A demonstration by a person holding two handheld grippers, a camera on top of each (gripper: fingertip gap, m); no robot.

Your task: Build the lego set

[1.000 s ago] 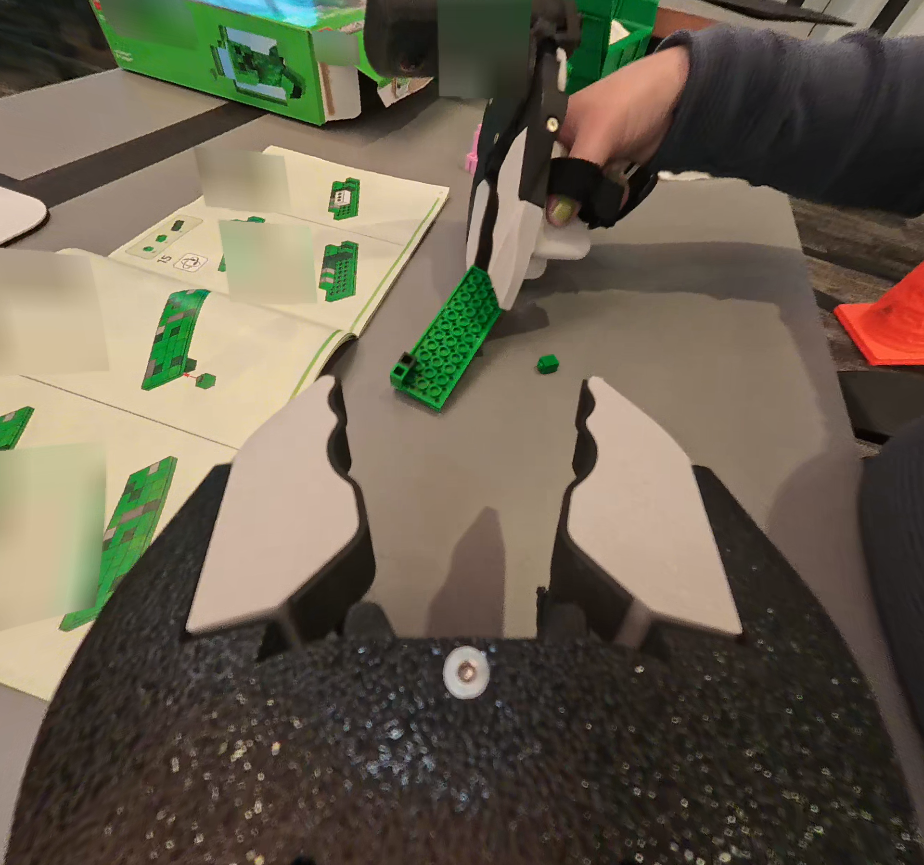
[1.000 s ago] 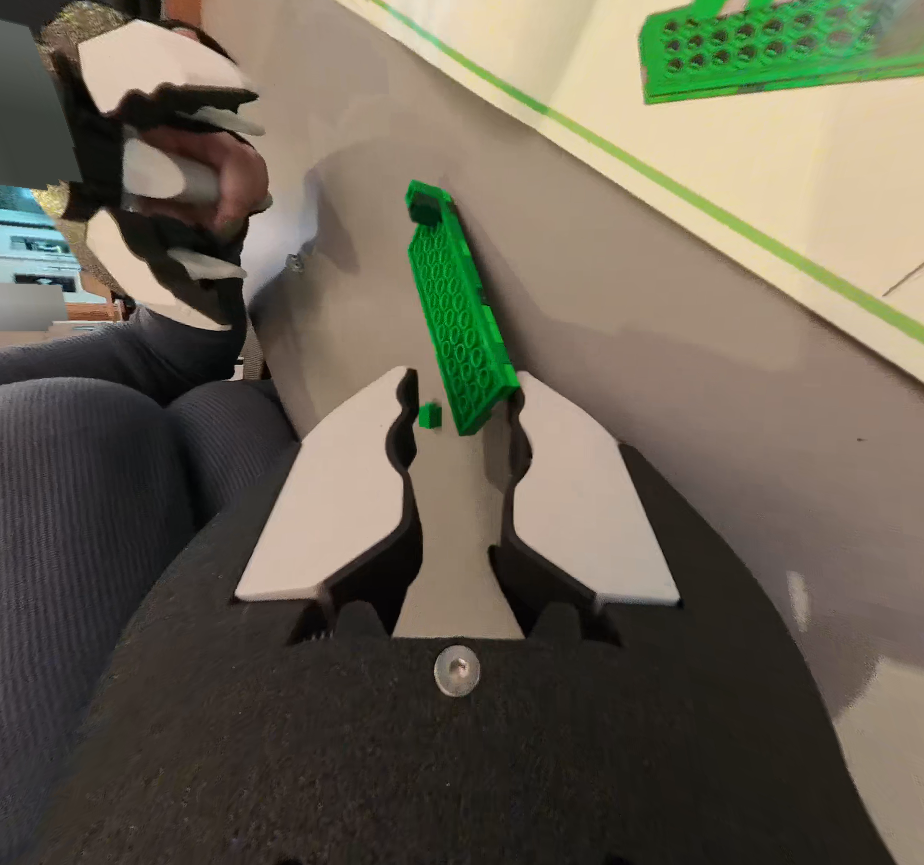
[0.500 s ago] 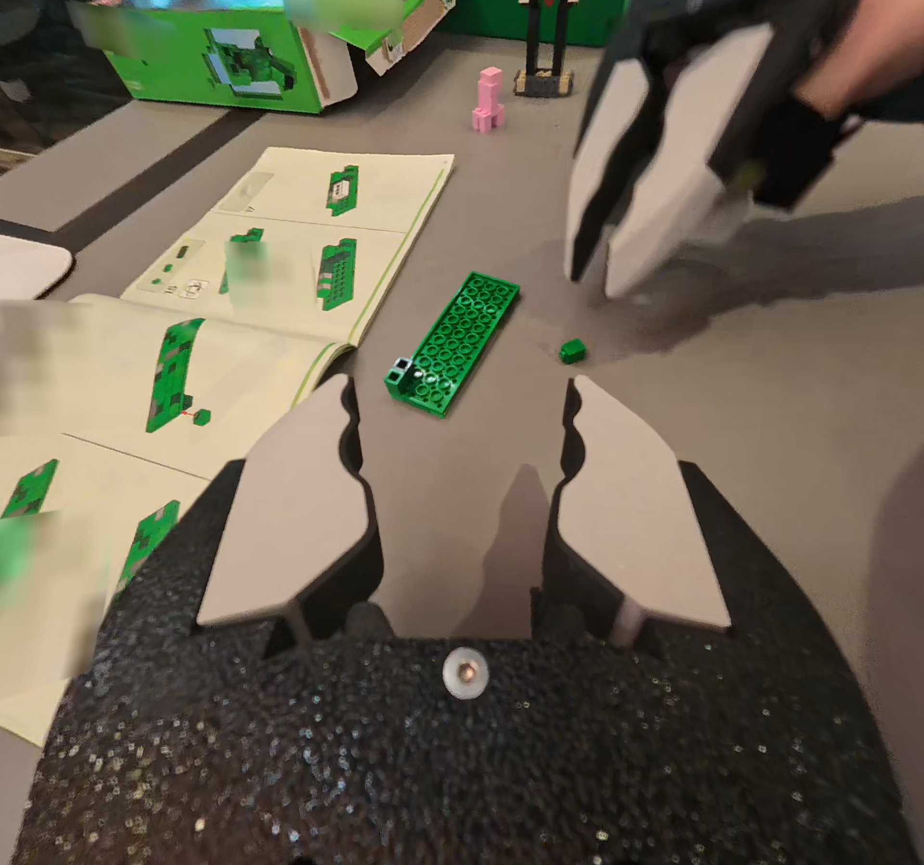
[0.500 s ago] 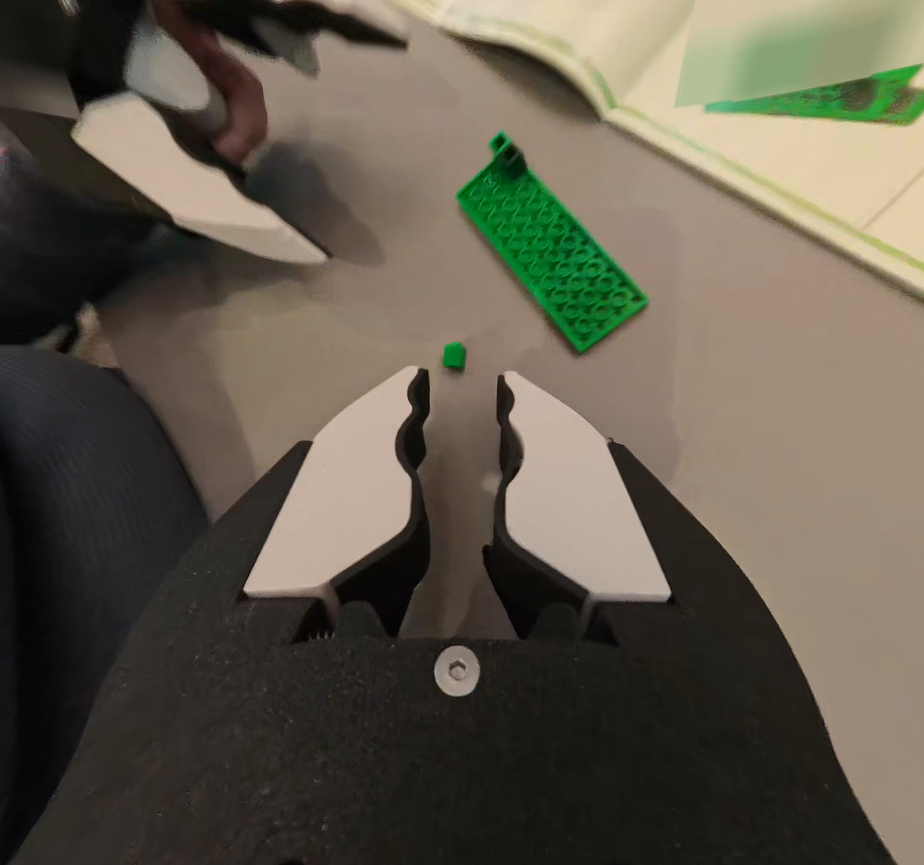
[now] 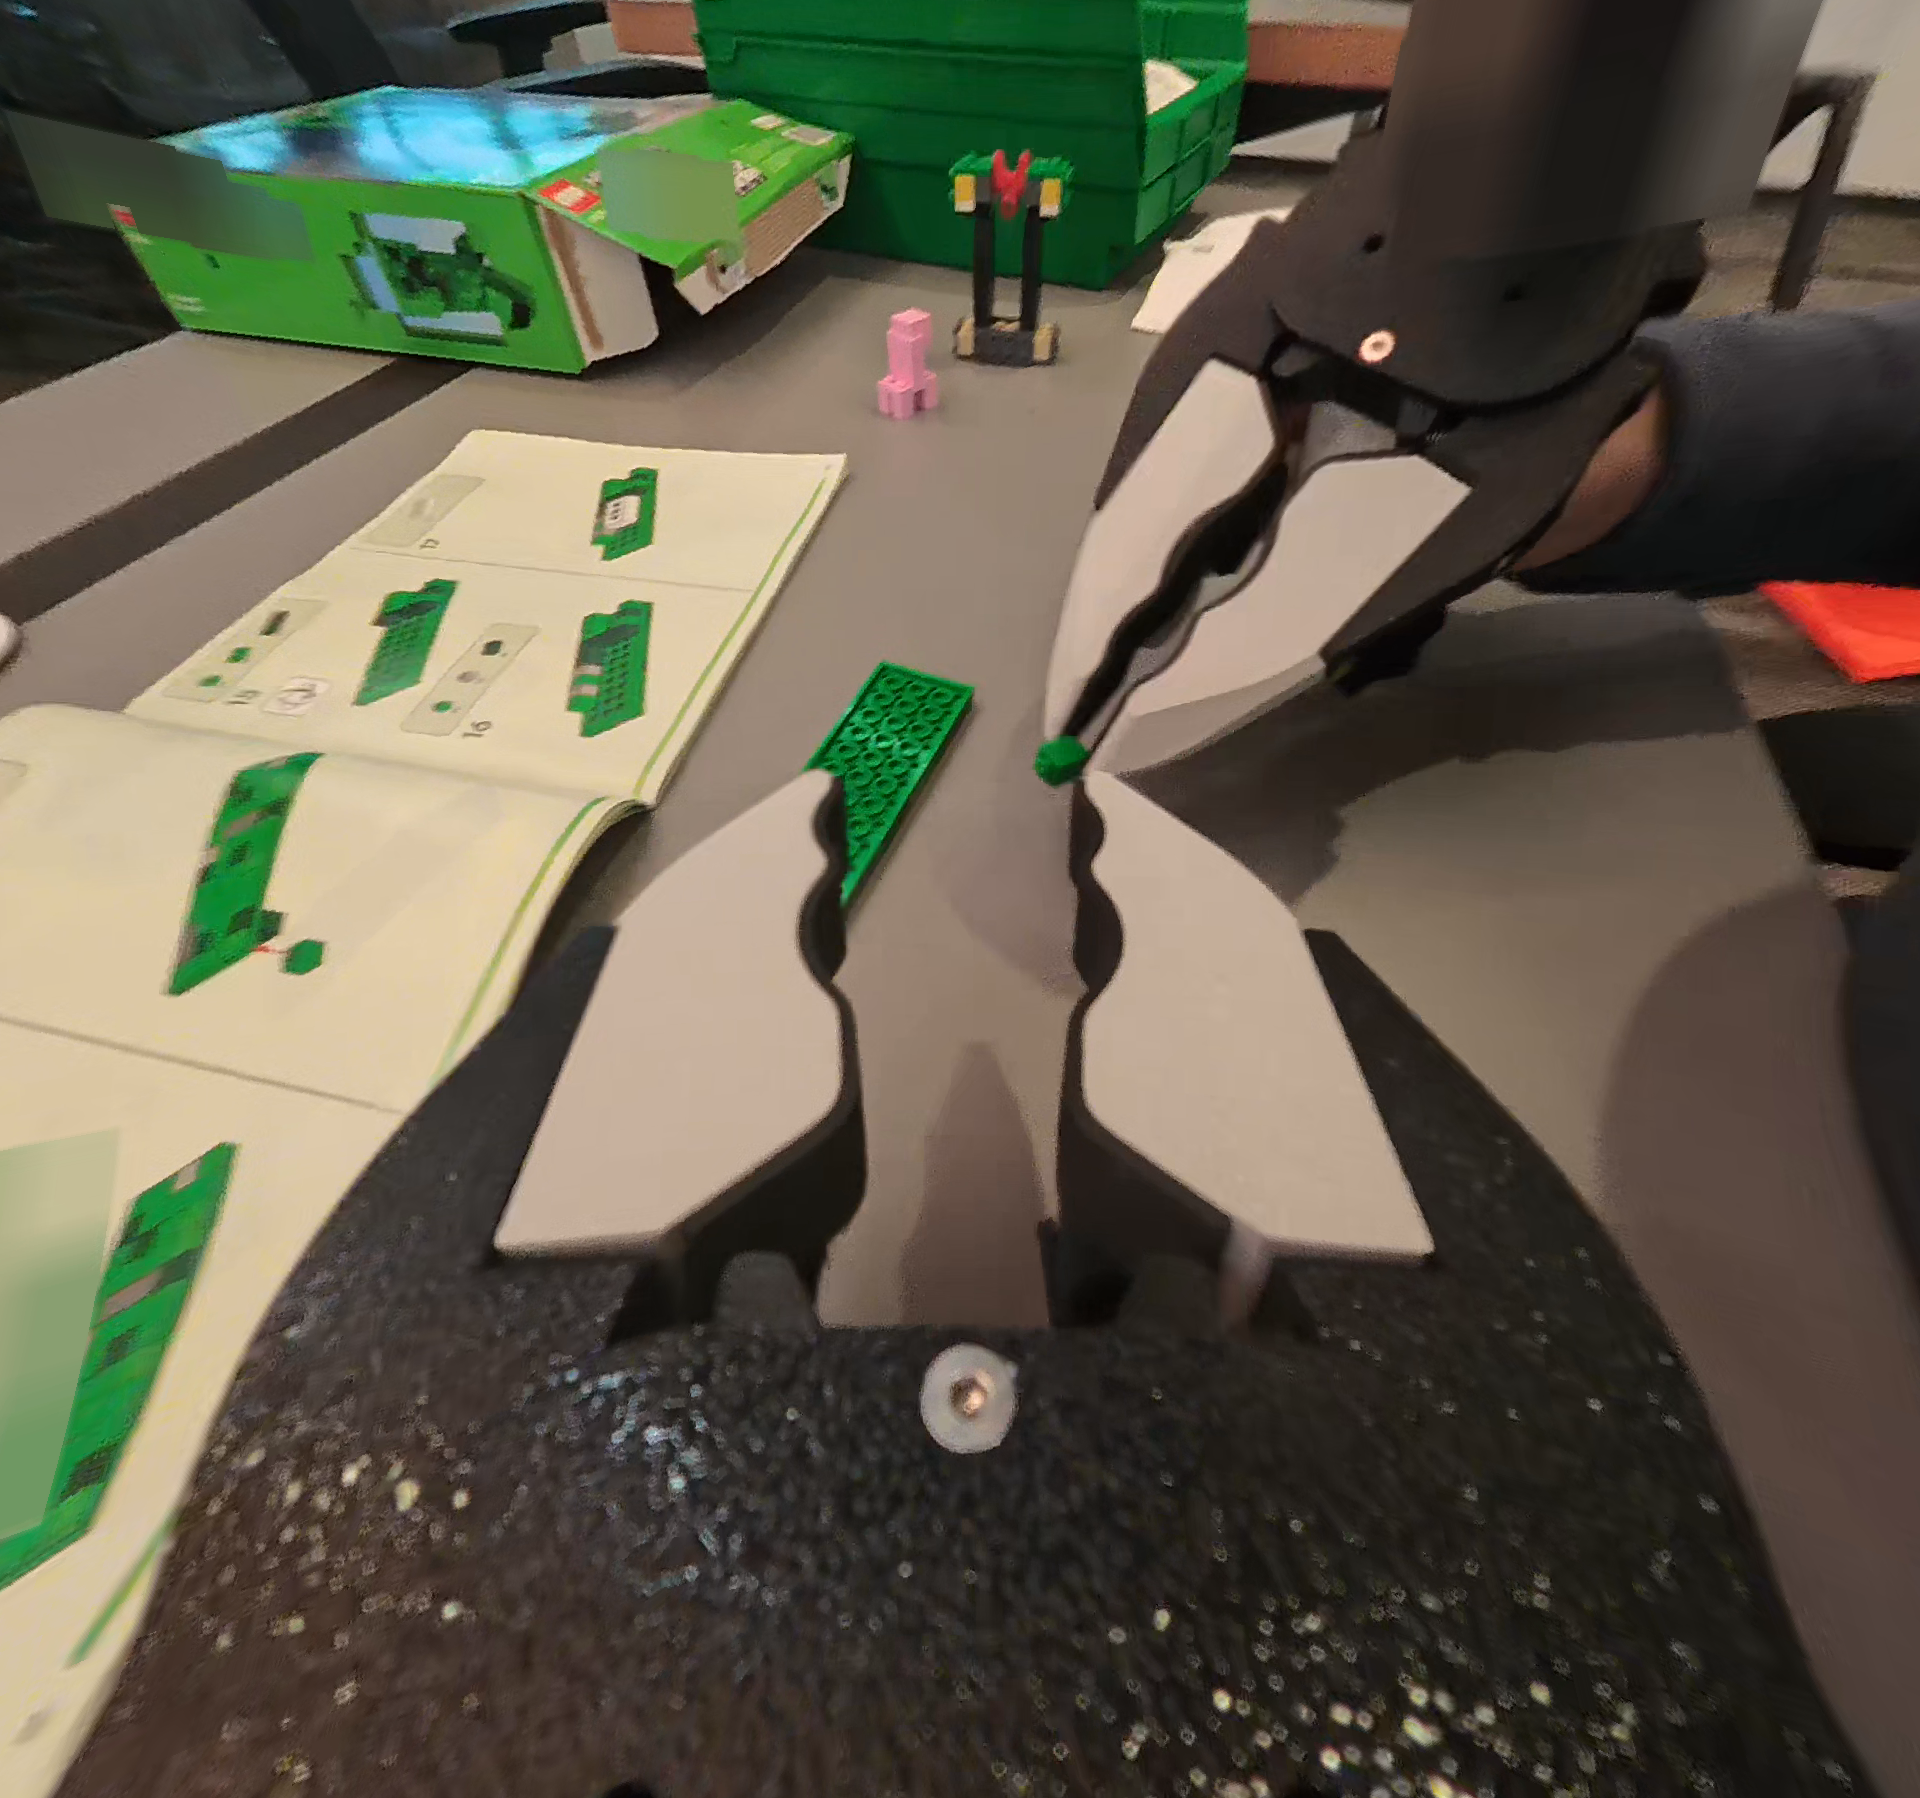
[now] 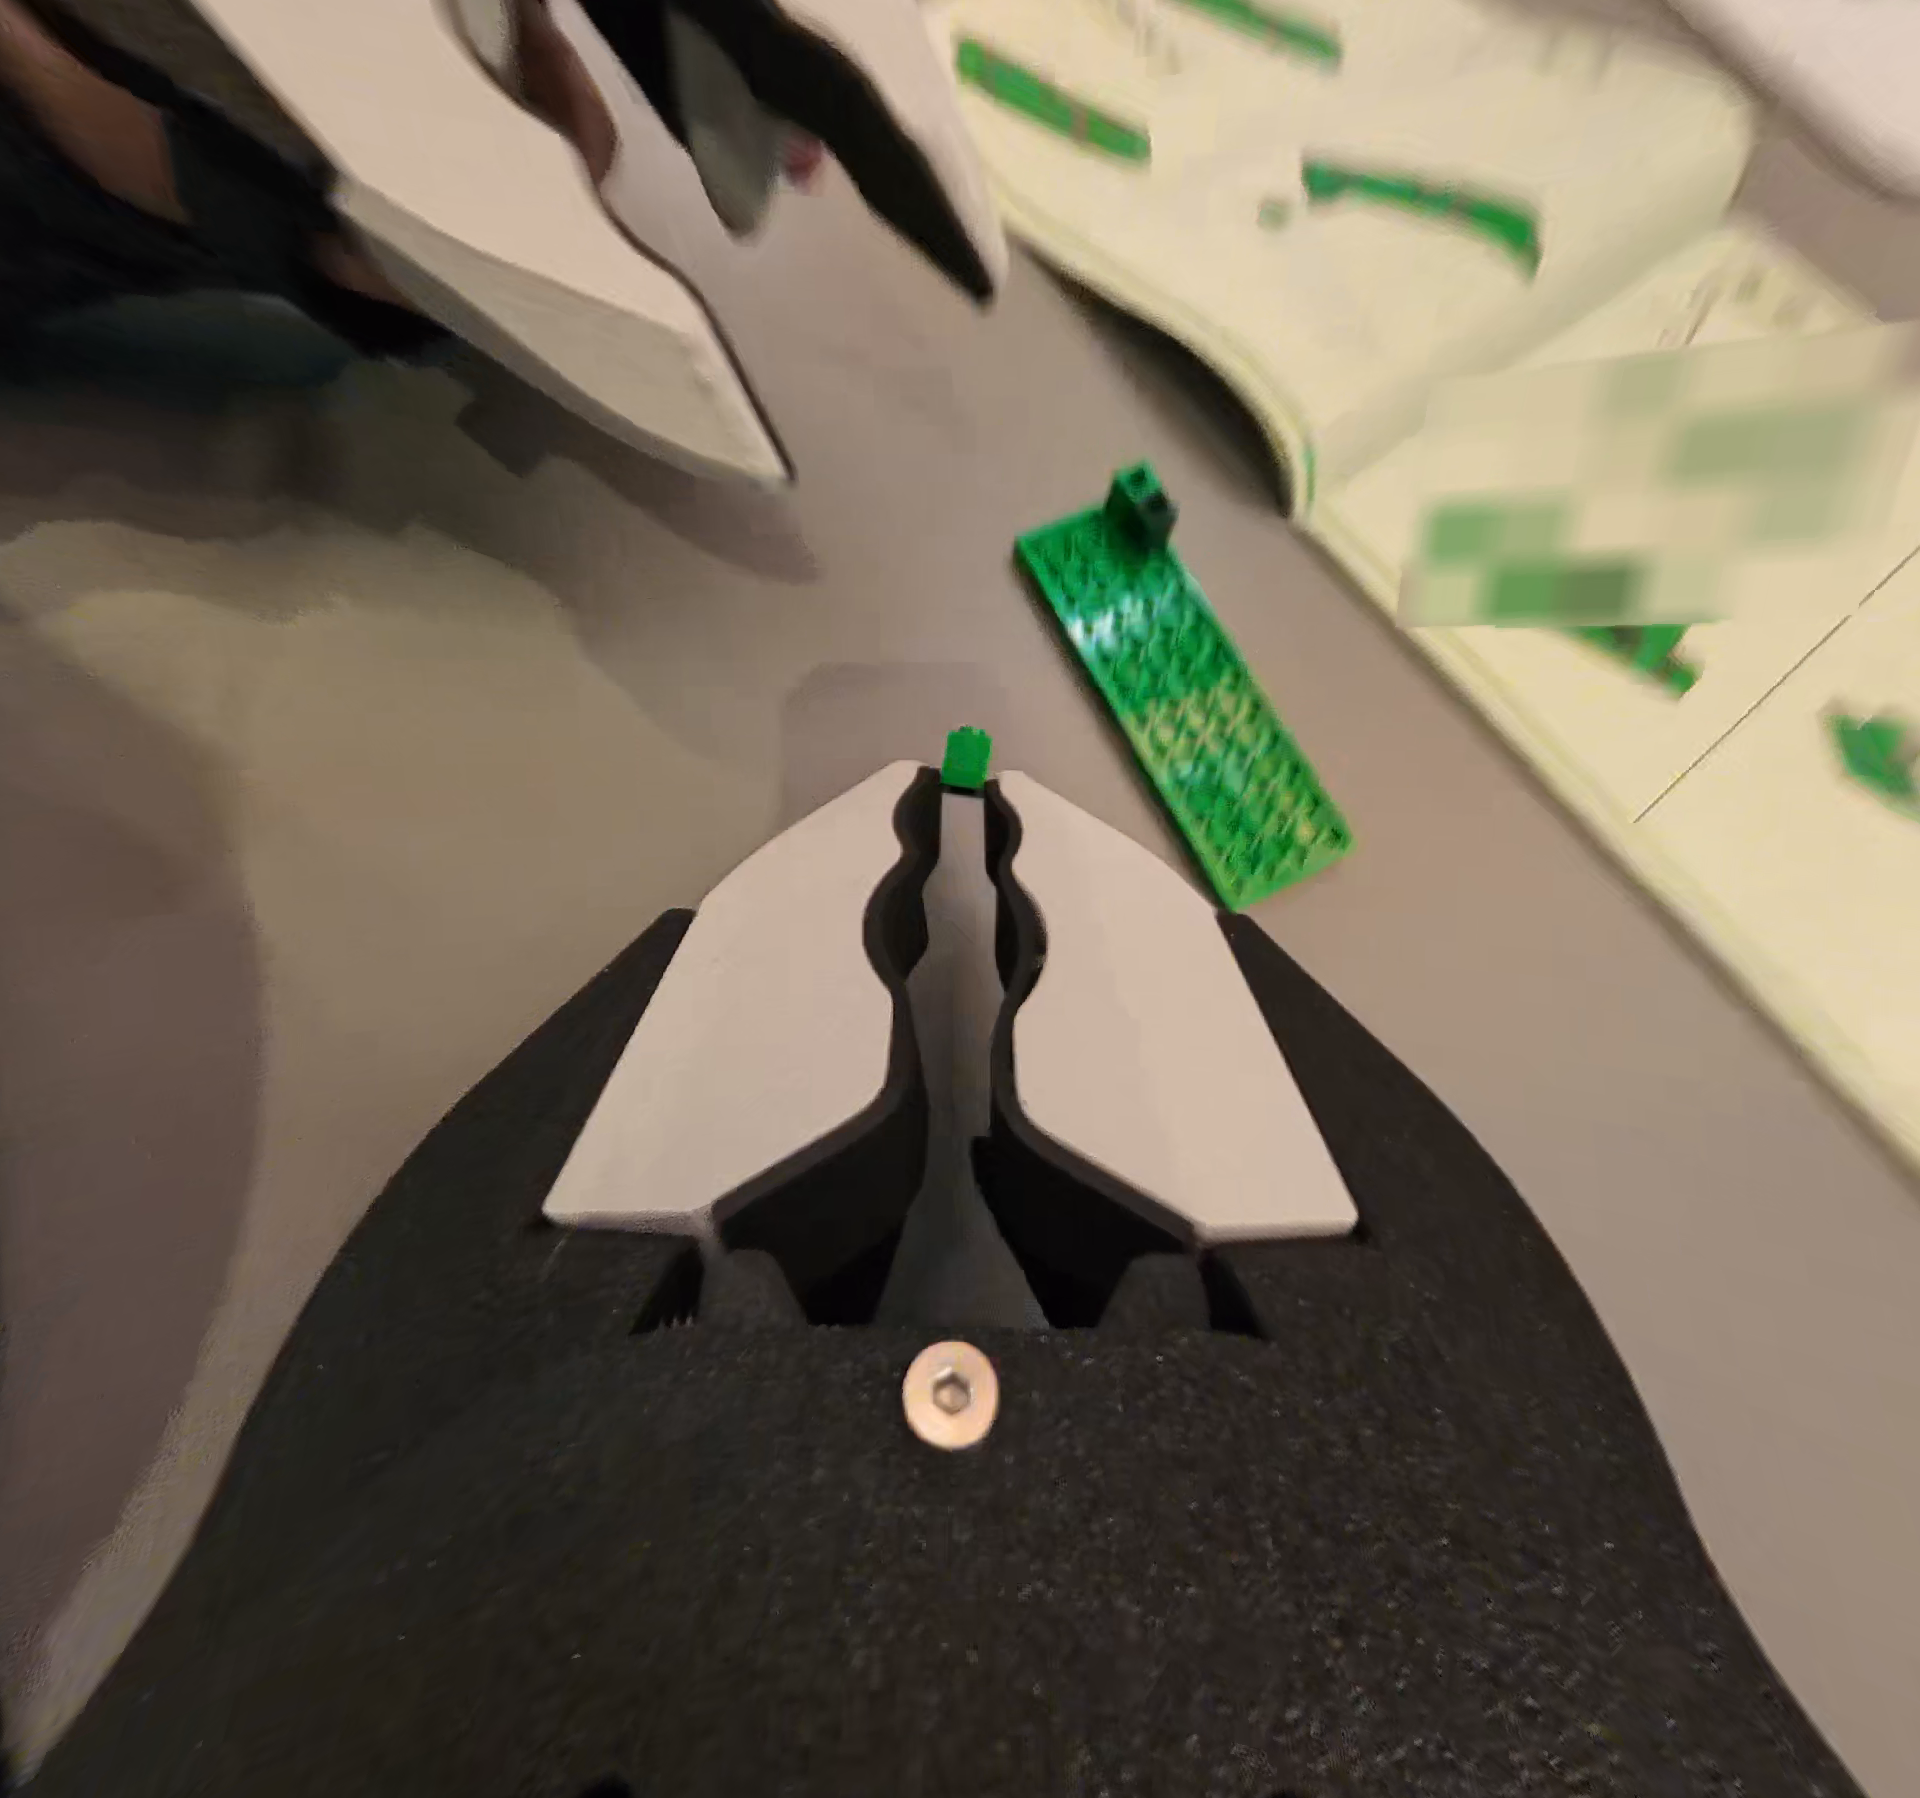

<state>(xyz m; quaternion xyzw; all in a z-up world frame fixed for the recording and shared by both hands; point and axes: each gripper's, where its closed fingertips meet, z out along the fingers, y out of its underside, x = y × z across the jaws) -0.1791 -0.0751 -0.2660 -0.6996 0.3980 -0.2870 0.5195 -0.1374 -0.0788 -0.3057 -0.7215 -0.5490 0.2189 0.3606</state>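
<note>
Grey tabletop: my right gripper is pinched nearly closed on the small green brick. Green plate lies flat just right of it, long axis running away (booklet beyond). Left gripper hovers wide open, empty.

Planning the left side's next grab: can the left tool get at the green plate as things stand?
Probably yes: the green plate lies flat just ahead of the open left tool, nothing on top; the right tool pinches the small green brick alongside.

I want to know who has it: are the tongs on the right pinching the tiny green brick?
Yes, the right tongs have their tips closed on the tiny green brick, beside the green plate.
</note>
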